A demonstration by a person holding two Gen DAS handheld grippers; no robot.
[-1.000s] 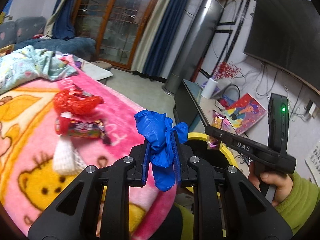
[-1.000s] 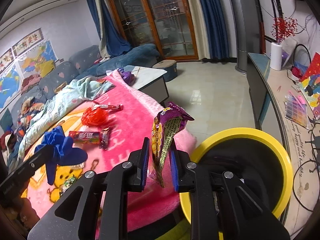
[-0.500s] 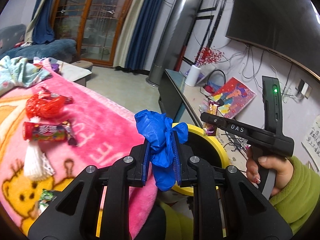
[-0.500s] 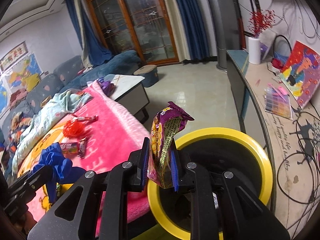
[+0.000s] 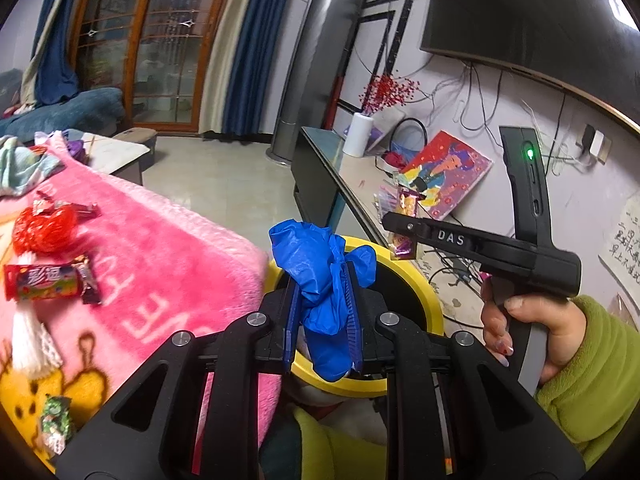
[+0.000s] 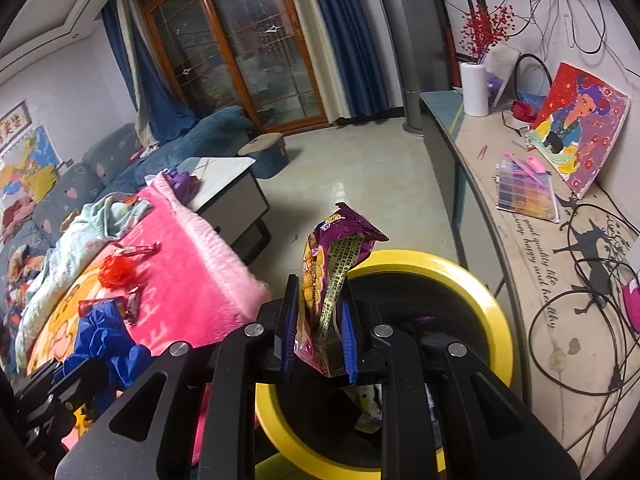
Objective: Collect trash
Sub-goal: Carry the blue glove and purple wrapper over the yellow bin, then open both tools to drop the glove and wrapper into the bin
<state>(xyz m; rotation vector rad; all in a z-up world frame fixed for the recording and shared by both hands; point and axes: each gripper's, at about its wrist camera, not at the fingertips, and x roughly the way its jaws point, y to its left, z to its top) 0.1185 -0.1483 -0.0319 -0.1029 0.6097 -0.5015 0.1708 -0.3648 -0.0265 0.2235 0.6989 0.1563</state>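
**Carrying two pieces of litter to the yellow bin**

Hovering at the bin's near-left edge, the left tongs (image 5: 322, 320) are clamped tight on a crumpled blue glove (image 5: 320, 280), bunched up between the pads with its ends flopping out above and below. Over to the right tongs (image 6: 318, 330): nearly closed, pinching a purple snack wrapper (image 6: 334, 276) by its lower half, the top standing free over the yellow bin (image 6: 472, 280), where some rubbish already lies inside.

Both pieces look feather-light and limp. The glove is soft and clingy, so it may stick to the pads on release. The wrapper is thin, crinkly foil, slippery, best held across a flat fold as it is now.

Plenty left on the pink blanket (image 5: 172, 256) to the left: a red net wad (image 5: 44, 230), a red candy wrapper (image 5: 50, 282), a white foam sleeve (image 5: 28, 338) and a small green wrapper (image 5: 56, 424) nearest. All light, soft stuff; pinch each mid-body.
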